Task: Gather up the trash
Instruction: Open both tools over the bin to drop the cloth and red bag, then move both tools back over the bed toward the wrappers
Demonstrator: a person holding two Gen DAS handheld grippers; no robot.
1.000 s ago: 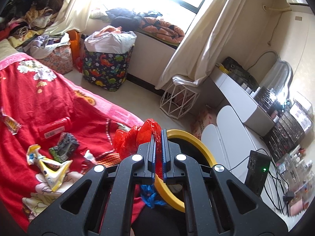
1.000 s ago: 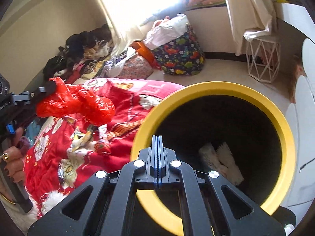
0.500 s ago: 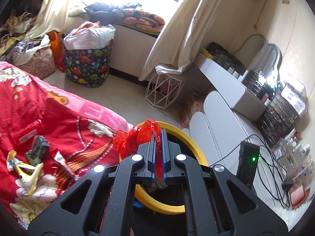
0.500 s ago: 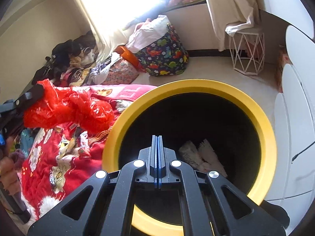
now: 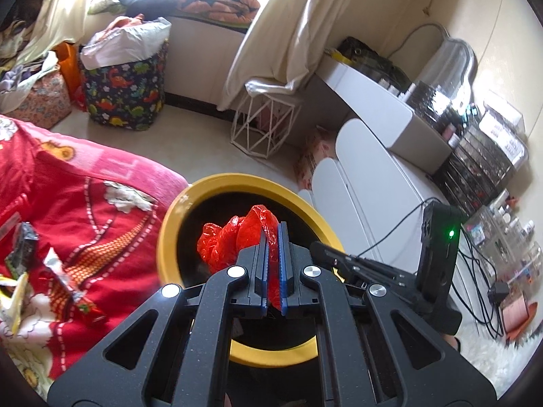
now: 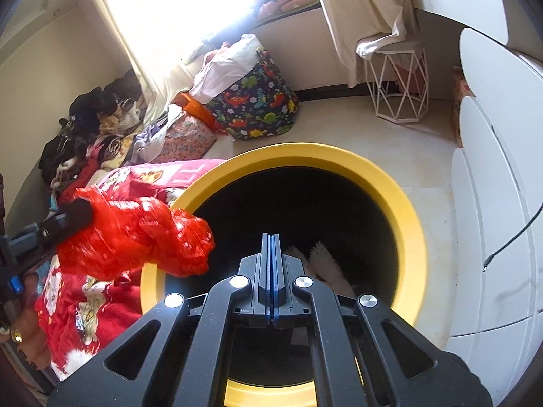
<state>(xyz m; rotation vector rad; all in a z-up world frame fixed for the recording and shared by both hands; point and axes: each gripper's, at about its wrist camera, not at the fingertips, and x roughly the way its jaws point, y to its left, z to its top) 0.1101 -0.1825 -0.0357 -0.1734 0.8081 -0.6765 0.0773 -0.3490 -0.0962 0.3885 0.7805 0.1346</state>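
Note:
My left gripper (image 5: pixel 273 234) is shut on a crumpled red plastic bag (image 5: pixel 230 240) and holds it over the mouth of a black bin with a yellow rim (image 5: pixel 244 181). In the right wrist view the red bag (image 6: pixel 135 237) hangs at the bin's left rim (image 6: pixel 339 161). My right gripper (image 6: pixel 270 242) is shut; whether it grips the bin's near rim is hidden. White crumpled paper (image 6: pixel 322 263) lies inside the bin. Several wrappers (image 5: pixel 23 247) lie on the red blanket (image 5: pixel 85 220).
A dinosaur-print laundry basket (image 5: pixel 125 91) and a white wire stool (image 5: pixel 261 125) stand on the floor by the window. White cabinets (image 5: pixel 366 169) and a desk with cables and clutter are at the right. Clothes are piled at the far left.
My left gripper has carried the red bag from over the blanket's edge to above the bin's opening. The bin now sits closer and more centred under it.

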